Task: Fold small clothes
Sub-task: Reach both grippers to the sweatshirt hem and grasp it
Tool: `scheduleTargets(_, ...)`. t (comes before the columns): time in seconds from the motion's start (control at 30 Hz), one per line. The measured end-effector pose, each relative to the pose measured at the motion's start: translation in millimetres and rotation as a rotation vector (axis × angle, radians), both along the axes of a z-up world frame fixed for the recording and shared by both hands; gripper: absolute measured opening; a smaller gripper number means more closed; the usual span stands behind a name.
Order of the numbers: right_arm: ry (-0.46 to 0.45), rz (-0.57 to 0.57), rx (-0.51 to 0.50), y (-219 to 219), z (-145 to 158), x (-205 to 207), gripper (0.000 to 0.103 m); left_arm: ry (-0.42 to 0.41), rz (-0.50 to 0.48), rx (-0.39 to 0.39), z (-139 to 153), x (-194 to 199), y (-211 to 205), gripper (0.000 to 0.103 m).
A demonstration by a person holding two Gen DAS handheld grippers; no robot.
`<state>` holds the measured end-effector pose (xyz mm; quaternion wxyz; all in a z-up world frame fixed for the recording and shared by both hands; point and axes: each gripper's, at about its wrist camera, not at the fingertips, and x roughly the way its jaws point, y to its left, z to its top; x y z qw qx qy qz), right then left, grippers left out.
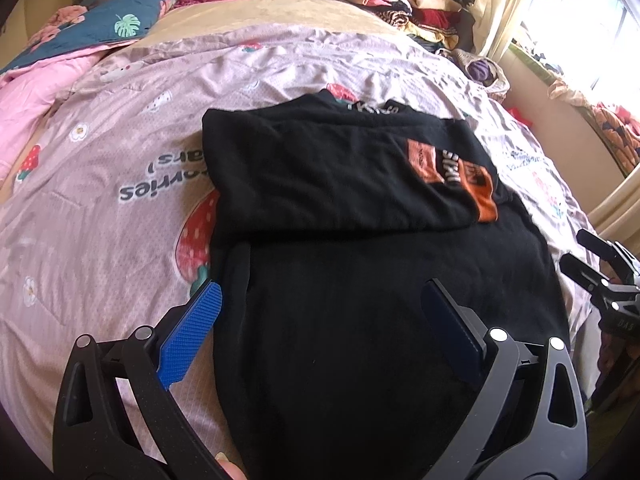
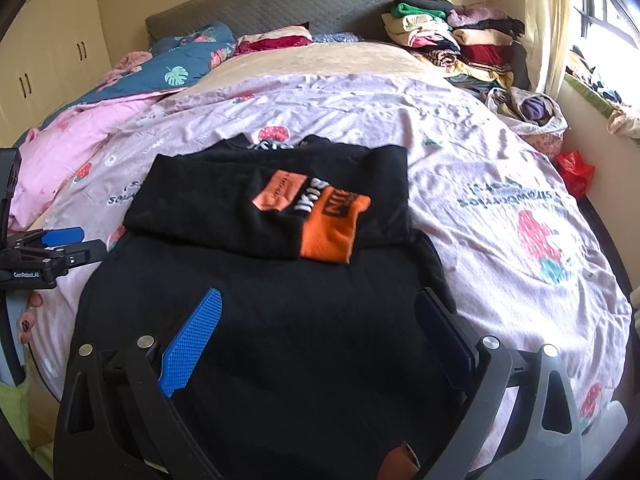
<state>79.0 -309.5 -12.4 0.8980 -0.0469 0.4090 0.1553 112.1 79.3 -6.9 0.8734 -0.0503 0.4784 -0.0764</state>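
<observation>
A black T-shirt (image 1: 360,300) with an orange print (image 1: 452,172) lies on the bed, its top part folded down over the body. It also shows in the right wrist view (image 2: 280,312), with the orange print (image 2: 320,216) facing up. My left gripper (image 1: 320,292) is open and empty, hovering over the shirt's near left edge. My right gripper (image 2: 318,300) is open and empty over the shirt's near right part. The right gripper shows at the right edge of the left wrist view (image 1: 600,272), and the left gripper at the left edge of the right wrist view (image 2: 60,248).
A pink strawberry-print bedsheet (image 2: 480,184) covers the bed. A blue and pink quilt (image 2: 120,92) lies bunched at the far left. A stack of folded clothes (image 2: 452,40) sits at the far right by the curtain and window. A red bag (image 2: 576,172) lies beside the bed.
</observation>
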Motion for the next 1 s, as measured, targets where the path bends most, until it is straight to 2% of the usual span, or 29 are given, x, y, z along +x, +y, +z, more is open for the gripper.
scheduleTargets(0.43, 0.083, -0.027, -0.006, -37.5, -34.2, -24.4, 0.097, 0.070, 0.039, 0.048, -30.6, -36.7, 21.5, 0.093)
scheduleTargets(0.67, 0.132, -0.035, -0.009, -57.3, -52.7, -36.9, 0.097, 0.110, 0.054, 0.047, -46.3, -59.4, 37.2, 0.094)
scheduleTargets(0.8, 0.148, -0.048, -0.009, -69.0, -60.3, -44.2, 0.097, 0.136, 0.050, 0.012, -54.9, -72.2, 47.5, 0.093)
scheduleTargets(0.83, 0.151, -0.051, -0.006, -71.2, -61.0, -45.2, 0.097, 0.139, 0.048, 0.001, -56.1, -75.3, 49.0, 0.090)
scheduleTargets(0.9, 0.157, -0.059, 0.006, -77.7, -62.8, -47.6, 0.097, 0.154, 0.039, -0.038, -59.1, -84.1, 50.8, 0.068)
scheduleTargets(0.93, 0.160, -0.066, 0.011, -81.1, -63.4, -49.2, 0.097, 0.162, 0.028, -0.052, -60.3, -89.6, 50.6, 0.064)
scheduleTargets(1.0, 0.164, -0.060, 0.018, -84.8, -63.7, -51.6, 0.097, 0.164, 0.015, -0.067, -60.2, -96.4, 50.9, 0.046)
